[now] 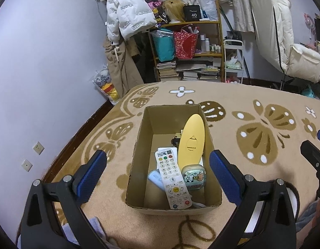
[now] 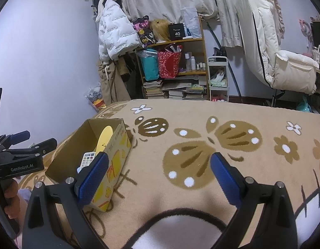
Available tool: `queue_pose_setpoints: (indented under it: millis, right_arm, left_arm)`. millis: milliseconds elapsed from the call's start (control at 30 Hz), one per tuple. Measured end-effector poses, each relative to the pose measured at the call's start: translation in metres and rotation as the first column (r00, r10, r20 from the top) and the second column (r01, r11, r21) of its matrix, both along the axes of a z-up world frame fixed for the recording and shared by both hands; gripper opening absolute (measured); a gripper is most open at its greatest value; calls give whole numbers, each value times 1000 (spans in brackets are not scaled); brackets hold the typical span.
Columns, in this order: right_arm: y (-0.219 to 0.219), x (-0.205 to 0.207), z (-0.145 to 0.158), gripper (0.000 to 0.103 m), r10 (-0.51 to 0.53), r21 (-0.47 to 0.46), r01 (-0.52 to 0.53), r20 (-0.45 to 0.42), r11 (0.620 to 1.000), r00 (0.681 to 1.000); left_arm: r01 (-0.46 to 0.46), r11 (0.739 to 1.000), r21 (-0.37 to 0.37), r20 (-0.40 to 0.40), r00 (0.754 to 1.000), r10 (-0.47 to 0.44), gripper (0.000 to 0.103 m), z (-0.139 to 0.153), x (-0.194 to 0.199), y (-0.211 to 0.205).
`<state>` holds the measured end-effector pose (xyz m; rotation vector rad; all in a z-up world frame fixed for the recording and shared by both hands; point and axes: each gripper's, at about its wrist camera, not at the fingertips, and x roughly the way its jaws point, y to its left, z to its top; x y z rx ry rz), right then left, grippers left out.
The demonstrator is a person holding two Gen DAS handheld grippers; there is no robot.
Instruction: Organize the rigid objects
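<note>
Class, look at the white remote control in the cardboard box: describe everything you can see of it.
The white remote control is a long, slim slab that looks like plastic, face up, with red, green and orange buttons near its top, rows of white number keys, and a yellow button in a round pad lower down. It lies slanted in the cardboard box, its lower end near the front wall, beside the yellow oval object and a cartoon-printed case. It overlaps a pale blue item. Neither hand-held gripper touches it.

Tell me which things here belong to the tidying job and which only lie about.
Job:
cardboard box
white remote
yellow oval remote
small cartoon tin

Lying about:
white puffer jacket
bookshelf
red bag
stacked books
patterned blanket
</note>
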<state>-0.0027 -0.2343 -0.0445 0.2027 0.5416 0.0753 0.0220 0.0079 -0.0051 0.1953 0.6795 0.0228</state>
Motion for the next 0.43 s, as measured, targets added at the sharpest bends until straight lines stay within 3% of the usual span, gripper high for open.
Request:
queue_pose_setpoints:
  millis: [433]
  right_arm:
    - [-8, -1, -3, 103, -3, -8, 3, -2, 1000, 1000]
  left_arm:
    - [7, 1000, 2, 15, 1000, -7, 99, 4, -4, 0]
